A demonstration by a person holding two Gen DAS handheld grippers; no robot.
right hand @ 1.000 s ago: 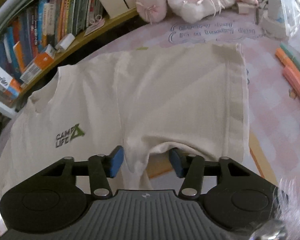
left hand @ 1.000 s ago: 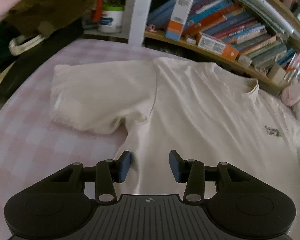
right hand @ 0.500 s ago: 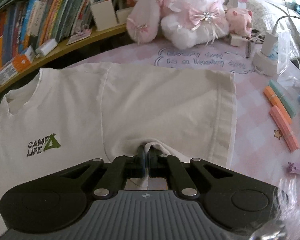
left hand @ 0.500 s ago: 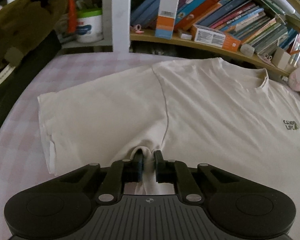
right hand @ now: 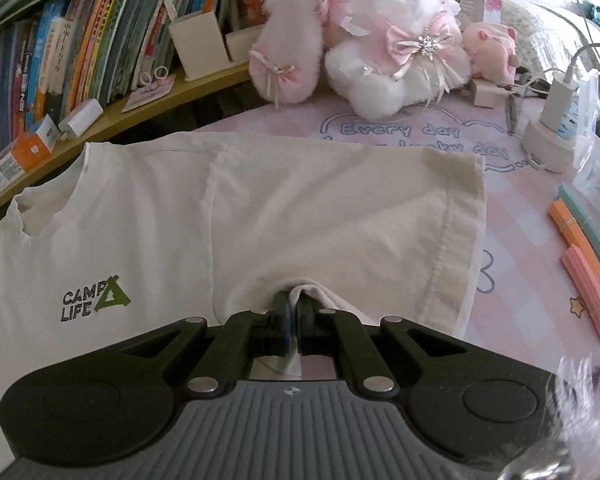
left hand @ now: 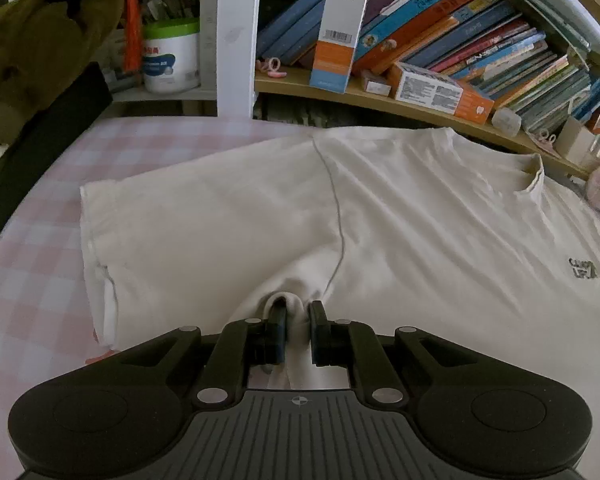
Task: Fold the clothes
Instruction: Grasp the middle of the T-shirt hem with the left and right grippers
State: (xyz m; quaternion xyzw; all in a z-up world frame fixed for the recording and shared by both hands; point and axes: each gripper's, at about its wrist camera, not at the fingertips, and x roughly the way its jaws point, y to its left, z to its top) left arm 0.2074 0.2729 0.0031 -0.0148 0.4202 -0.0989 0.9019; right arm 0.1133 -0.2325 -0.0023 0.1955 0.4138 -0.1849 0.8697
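Garment: a white T-shirt (left hand: 420, 216) lies spread flat, front side up, on a counter covered by a pink checked cloth (left hand: 40, 240).
Print: small "CAMP LIFE" lettering with a green triangle (right hand: 96, 298) on the chest.
Left claw (left hand: 298, 320): pinched tight on a bunched fold of the shirt at the underarm, where one short sleeve (left hand: 188, 232) meets the body.
Right claw (right hand: 292, 312): closed almost completely on a thin fold of the shirt at the other underarm, beside the other sleeve (right hand: 340, 208).
Behind the shirt: a curved wooden shelf (left hand: 380, 96) packed with leaning books (left hand: 480, 48).
Far right corner: a white and pink plush toy (right hand: 380, 40) sits on the cloth.
Right of the sleeve: orange, pink and green paper strips (right hand: 580, 256) lie apart from the shirt.
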